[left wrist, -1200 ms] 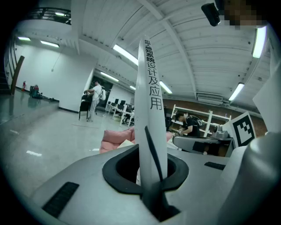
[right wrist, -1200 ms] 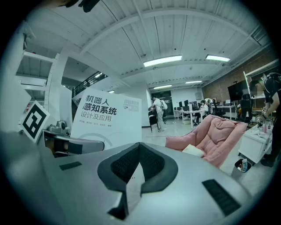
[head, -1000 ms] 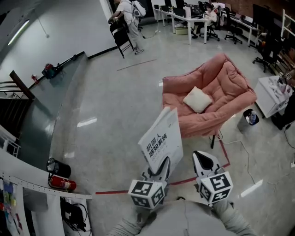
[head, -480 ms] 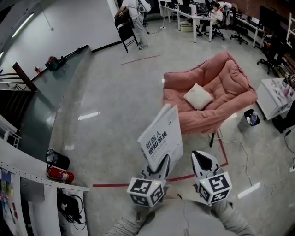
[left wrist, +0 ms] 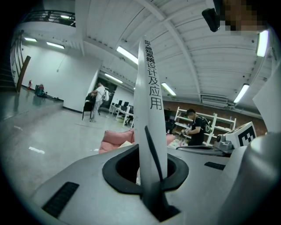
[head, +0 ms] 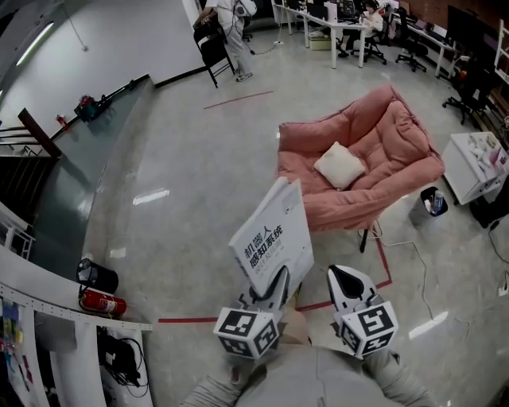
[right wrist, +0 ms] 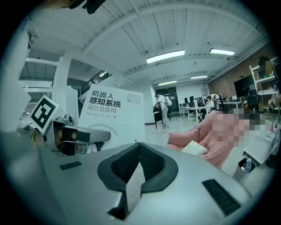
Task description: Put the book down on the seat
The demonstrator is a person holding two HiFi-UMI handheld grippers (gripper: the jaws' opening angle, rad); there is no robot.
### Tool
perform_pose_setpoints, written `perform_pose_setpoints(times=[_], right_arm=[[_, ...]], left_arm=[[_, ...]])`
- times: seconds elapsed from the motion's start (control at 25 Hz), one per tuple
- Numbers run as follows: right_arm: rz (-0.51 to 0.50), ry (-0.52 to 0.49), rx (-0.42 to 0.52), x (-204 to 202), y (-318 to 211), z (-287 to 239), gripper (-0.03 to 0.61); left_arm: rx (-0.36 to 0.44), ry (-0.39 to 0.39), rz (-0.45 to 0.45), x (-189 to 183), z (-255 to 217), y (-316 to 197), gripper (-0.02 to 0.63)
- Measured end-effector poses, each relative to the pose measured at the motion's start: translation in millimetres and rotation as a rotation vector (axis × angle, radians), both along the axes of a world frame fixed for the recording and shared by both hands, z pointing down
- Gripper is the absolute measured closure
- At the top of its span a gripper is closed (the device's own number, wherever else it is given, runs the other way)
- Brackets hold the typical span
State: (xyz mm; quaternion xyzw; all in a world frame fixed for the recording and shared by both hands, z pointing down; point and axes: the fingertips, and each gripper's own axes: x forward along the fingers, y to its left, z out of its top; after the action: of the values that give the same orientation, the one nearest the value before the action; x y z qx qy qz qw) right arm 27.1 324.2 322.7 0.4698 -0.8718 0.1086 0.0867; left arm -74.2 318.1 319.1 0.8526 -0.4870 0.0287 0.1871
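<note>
A white book (head: 270, 237) with dark Chinese print stands upright in the air, its lower edge clamped in my left gripper (head: 277, 278), which is shut on it. In the left gripper view the book's spine (left wrist: 149, 101) rises straight out of the jaws. My right gripper (head: 348, 276) hangs beside it on the right, shut with nothing in it, and sees the book's cover (right wrist: 112, 114) at its left. The seat, a pink padded sofa (head: 382, 147) carrying a cream cushion (head: 339, 165), stands on the floor ahead and to the right, well apart from the book.
A red tape line (head: 199, 319) crosses the floor in front of me. A small bin (head: 432, 202) and a white table (head: 469, 163) stand right of the sofa. A fire extinguisher (head: 103, 302) lies at the left. A person (head: 231, 24) by a folding chair and desks stand far back.
The book and both grippers have drifted slightly left in the head view. The left gripper's hold on the book is the same.
</note>
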Motion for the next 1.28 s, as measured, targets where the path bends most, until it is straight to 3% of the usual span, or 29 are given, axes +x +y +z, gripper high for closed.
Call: perform_pose_setpoints(times=[0.4, 1.28], right_arm=[[0.031, 0.017, -0.035, 2.8, -71.5, 11.9, 0.574], [0.075, 0.059, -0.088, -29.3, -273.1, 12.7, 0.574]], left_arm=[[-0.012, 0.005, 0.024, 1.6, 7.0, -81.5, 0.566], [-0.095, 0.027, 0.075, -39.8, 19.8, -278.1, 0.566]])
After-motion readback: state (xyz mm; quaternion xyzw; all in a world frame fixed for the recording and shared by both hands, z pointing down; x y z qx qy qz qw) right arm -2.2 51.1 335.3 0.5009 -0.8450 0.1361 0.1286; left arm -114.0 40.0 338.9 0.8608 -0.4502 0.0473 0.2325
